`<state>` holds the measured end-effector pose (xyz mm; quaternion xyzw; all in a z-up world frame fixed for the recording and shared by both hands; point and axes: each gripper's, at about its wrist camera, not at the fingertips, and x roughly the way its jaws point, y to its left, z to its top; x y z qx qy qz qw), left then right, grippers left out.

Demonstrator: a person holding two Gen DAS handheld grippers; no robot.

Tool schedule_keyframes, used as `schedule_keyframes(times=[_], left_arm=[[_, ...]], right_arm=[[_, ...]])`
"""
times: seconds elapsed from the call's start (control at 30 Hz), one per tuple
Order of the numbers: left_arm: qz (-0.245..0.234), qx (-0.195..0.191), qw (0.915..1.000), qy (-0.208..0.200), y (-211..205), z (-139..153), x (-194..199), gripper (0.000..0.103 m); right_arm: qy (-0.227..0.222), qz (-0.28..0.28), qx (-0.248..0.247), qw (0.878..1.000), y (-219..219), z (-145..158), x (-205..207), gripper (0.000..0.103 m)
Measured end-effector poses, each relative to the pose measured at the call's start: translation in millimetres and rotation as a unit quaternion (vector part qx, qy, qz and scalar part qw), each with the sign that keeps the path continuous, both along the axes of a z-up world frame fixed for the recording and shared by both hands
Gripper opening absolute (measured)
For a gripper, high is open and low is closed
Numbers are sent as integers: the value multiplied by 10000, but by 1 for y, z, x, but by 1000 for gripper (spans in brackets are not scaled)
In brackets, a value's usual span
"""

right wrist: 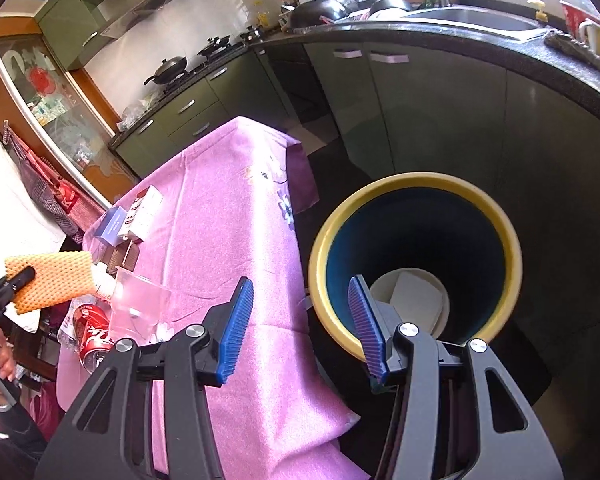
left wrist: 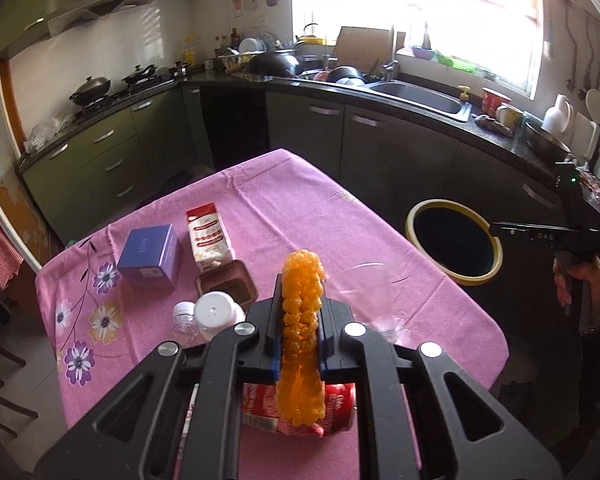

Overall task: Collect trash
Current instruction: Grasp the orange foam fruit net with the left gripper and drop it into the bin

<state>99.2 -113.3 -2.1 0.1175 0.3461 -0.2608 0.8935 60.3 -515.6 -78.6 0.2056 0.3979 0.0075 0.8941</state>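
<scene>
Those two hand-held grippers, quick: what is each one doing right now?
Left hand-held gripper: closed on the orange foam net.
Right hand-held gripper: open, holding nothing, by the yellow-rimmed bin.

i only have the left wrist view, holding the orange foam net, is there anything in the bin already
Observer: Yes. The right wrist view looks straight down into the bin; a white container with a flat white piece lies at the bottom.
Operator: is the right gripper holding anything
Observer: No. The right gripper is open, with nothing between its blue fingers.
Operator: where is it relative to the bin
Observer: In that view one finger lines up with the bin's yellow rim, the other with the pink tablecloth.
Operator: how does my foam net look from there
Observer: The foam net shows as a flat orange sheet sticking out of the left gripper, above the red can.
</scene>
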Motion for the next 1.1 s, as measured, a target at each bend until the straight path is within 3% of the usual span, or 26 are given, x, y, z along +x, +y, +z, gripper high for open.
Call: schedule_keyframes(times=[0.33,0.57,0.77,0.8,0.9,1.1], left_arm=[[-1324,-151,9908,252,-134,9,7,12],[-1862,93,9809,547,-258,-30,19,12],[-1781,342,9809,704,-328,-74,42,13],[-1761,360,9811,720,-334,-79,45,18],[-1657,343,9830,716,-340,-82,51,56],[-1629,59,9855,470,-296,-54,38,63]], right_arm=[[-51,-609,-320,9976,-38,-2,-53,52],[-38,-876,-276,9958,-69,-12,-75,53],[14,-1111,-209,9936,-90,-18,-94,53],[28,-1127,-194,9934,-92,-19,-96,54],[69,-1139,-169,9933,-95,-22,-99,57],[86,-1003,-163,9948,-89,-23,-89,57]])
